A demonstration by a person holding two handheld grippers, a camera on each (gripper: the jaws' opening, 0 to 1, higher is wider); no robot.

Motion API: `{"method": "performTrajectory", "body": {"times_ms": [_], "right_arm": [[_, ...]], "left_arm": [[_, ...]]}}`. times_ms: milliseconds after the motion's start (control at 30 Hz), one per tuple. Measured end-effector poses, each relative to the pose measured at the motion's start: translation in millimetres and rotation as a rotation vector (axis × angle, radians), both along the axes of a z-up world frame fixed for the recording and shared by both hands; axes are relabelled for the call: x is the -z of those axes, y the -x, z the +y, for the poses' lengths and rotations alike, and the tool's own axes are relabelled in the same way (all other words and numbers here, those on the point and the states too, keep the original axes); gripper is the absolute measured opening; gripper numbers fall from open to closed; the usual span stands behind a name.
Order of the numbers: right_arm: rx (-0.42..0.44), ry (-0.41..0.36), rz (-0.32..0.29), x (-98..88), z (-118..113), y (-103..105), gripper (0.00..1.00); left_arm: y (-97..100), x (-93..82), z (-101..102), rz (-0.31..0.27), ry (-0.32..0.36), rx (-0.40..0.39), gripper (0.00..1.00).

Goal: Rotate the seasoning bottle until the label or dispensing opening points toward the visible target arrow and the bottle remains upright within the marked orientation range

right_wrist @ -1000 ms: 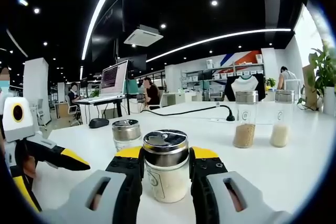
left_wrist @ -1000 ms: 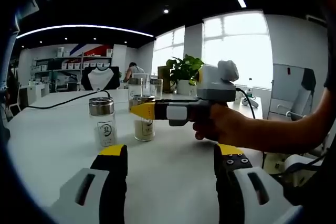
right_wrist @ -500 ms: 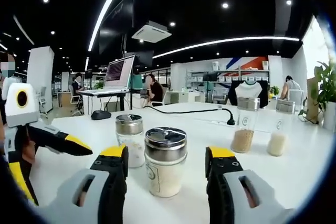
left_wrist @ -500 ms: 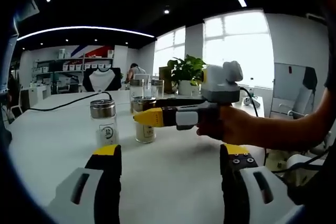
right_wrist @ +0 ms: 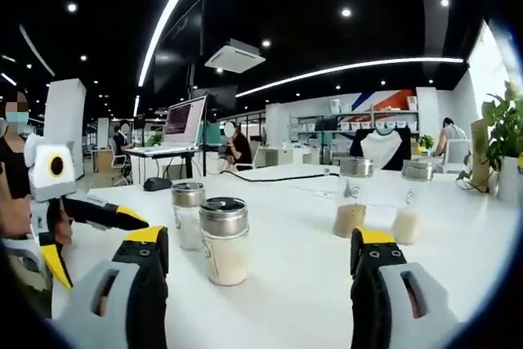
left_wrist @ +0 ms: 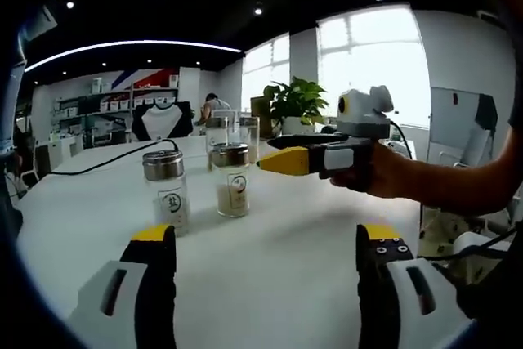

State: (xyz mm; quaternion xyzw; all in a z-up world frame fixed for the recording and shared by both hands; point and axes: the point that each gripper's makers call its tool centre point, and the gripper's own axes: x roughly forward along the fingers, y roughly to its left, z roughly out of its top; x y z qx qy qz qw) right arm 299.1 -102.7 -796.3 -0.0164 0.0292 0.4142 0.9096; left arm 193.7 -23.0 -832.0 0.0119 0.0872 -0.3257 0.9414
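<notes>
In the left gripper view we see the seasoning bottle [left_wrist: 232, 179] standing upright on the white counter [left_wrist: 270, 267], its long axis vertical and its label facing us. A second bottle [left_wrist: 166, 188] stands near it. Our left tongs [left_wrist: 265, 244] are spread wide and hold nothing. The right tongs [left_wrist: 282, 159] are just beside the seasoning bottle, apart from it. In the right gripper view the seasoning bottle [right_wrist: 223, 240] is upright ahead of the wide, empty right tongs [right_wrist: 261, 251], touching neither jaw.
</notes>
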Motion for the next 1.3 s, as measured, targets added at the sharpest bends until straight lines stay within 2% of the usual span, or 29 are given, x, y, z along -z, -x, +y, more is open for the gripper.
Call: {"method": "performTrajectory", "body": {"times_ms": [167, 233, 300, 567, 800, 900, 933, 1000, 1100, 1300], "right_arm": [[0.042, -0.003, 0.008, -2.5, -20.8, -10.4, 0.99], [0.036, -0.047, 0.033, -5.6, -24.3, -13.3, 0.99], [0.05, -0.048, 0.031, -6.0, -28.4, -18.7, 0.99], [0.135, 0.023, 0.031, 1.9, -37.0, -40.8, 0.99], [0.17, 0.012, 0.014, -4.1, -41.1, -51.5, 0.94], [0.186, -0.025, 0.027, -7.6, -41.1, -57.5, 0.9], [0.219, -0.061, 0.041, -9.8, -44.7, -64.9, 0.89], [0.234, -0.081, 0.044, -12.4, -44.1, -68.9, 0.88], [0.248, -0.073, 0.032, -13.2, -40.6, -76.8, 0.86], [0.266, -0.038, -0.008, -10.8, -36.7, -96.7, 0.83]], "left_arm": [[-2.0, -0.5, 4.1, 0.007, 0.032, -0.018, 1.0], [-0.8, -1.4, 3.6, 0.002, 0.039, -0.017, 1.0], [0.2, -0.9, 3.2, 0.002, 0.037, -0.017, 1.0], [0.6, -3.3, 5.1, -0.01, 0.04, -0.024, 1.0], [4.7, -8.0, 9.6, -0.043, 0.044, -0.021, 1.0], [5.2, -8.8, 10.2, -0.033, 0.041, -0.018, 1.0], [5.0, -9.8, 11.9, -0.036, 0.031, -0.025, 1.0], [4.8, -16.1, 14.8, -0.048, 0.033, -0.033, 1.0], [4.4, -24.4, 17.3, -0.053, 0.054, -0.031, 1.0], [6.3, -26.6, 18.4, -0.059, 0.046, -0.012, 1.0]]}}
